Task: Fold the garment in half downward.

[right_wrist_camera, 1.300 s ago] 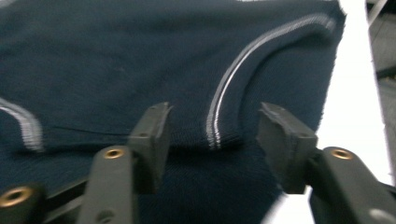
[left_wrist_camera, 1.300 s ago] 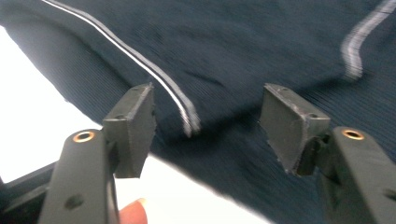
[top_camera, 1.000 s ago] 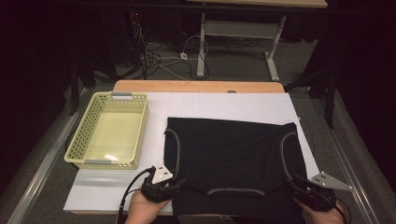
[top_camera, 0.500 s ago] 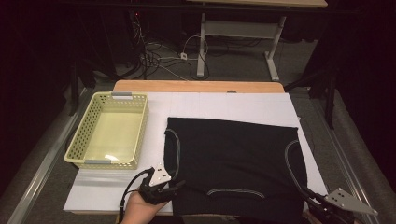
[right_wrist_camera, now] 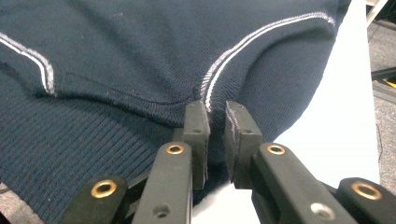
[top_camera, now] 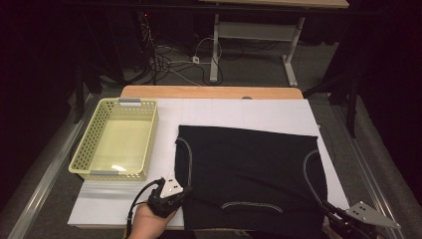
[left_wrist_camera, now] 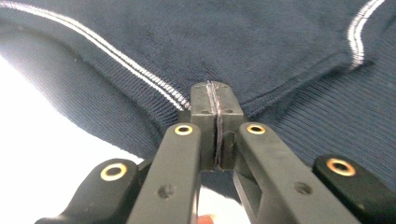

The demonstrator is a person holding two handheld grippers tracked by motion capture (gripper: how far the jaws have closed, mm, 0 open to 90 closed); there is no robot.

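Sweater (top_camera: 249, 179), dark with pale piping, lies flat across the lower centre of the white surface (top_camera: 239, 112). Bottom left of the frame, the left gripper (top_camera: 185, 189) has just clamped its fingers (left_wrist_camera: 204, 100) tight on the near hem. Bottom right, the right gripper (top_camera: 326, 205) pinches the hem's other corner, fabric squeezed between its fingers (right_wrist_camera: 196, 121). Farther back, upper left, a yellow basket (top_camera: 82, 154) sits beside the sweater, apart from it. Beyond, cables trail on the floor (top_camera: 174, 62).
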